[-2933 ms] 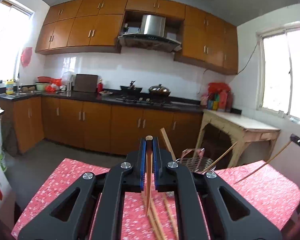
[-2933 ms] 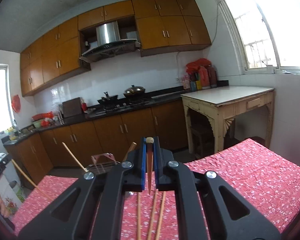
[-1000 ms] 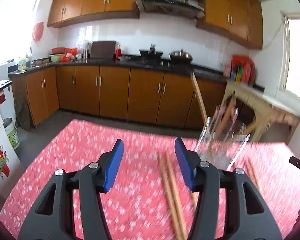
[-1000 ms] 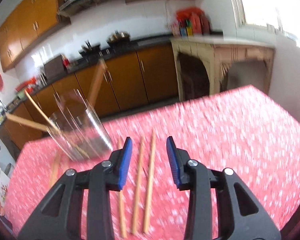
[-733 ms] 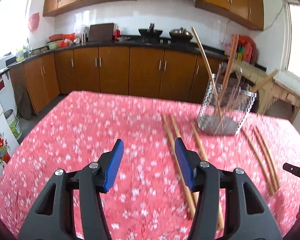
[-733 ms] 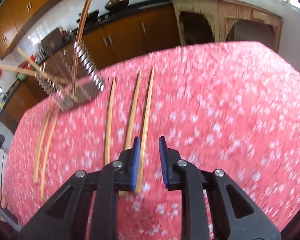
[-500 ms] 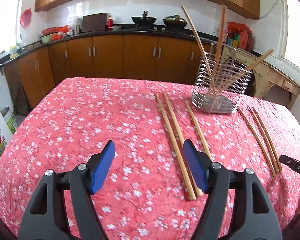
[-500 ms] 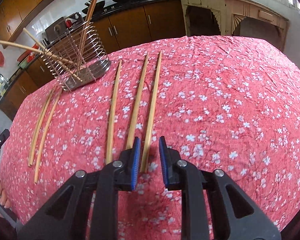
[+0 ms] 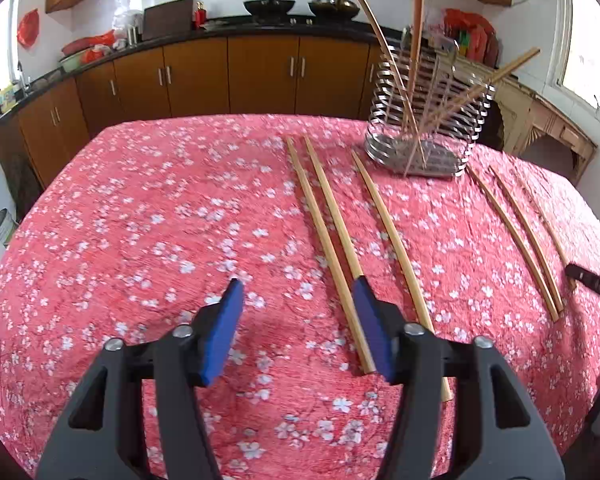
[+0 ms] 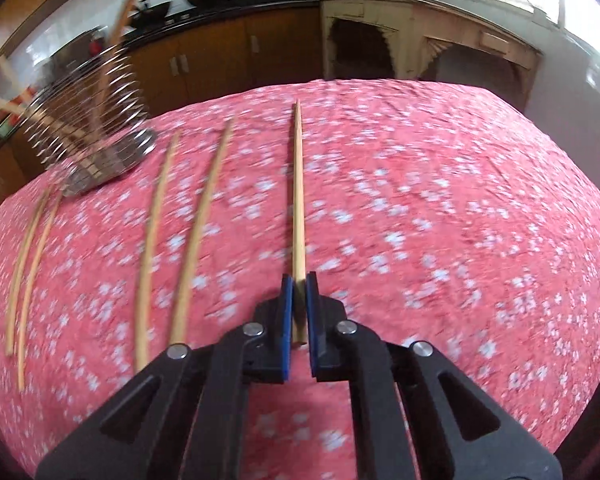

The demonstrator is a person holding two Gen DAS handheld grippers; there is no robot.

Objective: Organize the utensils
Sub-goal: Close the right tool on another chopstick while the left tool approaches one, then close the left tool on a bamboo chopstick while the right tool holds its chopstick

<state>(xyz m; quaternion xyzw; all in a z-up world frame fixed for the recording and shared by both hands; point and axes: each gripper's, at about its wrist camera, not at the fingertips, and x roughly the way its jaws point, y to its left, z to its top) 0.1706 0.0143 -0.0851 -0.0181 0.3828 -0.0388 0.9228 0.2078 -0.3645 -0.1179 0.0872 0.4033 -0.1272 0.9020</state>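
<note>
While the red flowered tablecloth (image 9: 140,220) spreads under both my grippers, the wire holder (image 9: 428,120) stands at its far side with chopsticks leaning in it. My left gripper (image 9: 296,328) is closing on nothing, two loose chopsticks (image 9: 328,236) apparently just beside its right finger. My right gripper (image 10: 298,312) is clenched on one chopstick (image 10: 298,200).

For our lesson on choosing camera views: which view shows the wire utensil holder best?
The left wrist view: the wire utensil holder stands sharp and whole, chopsticks leaning inside. The right wrist view shows it blurred at the left edge.
</note>
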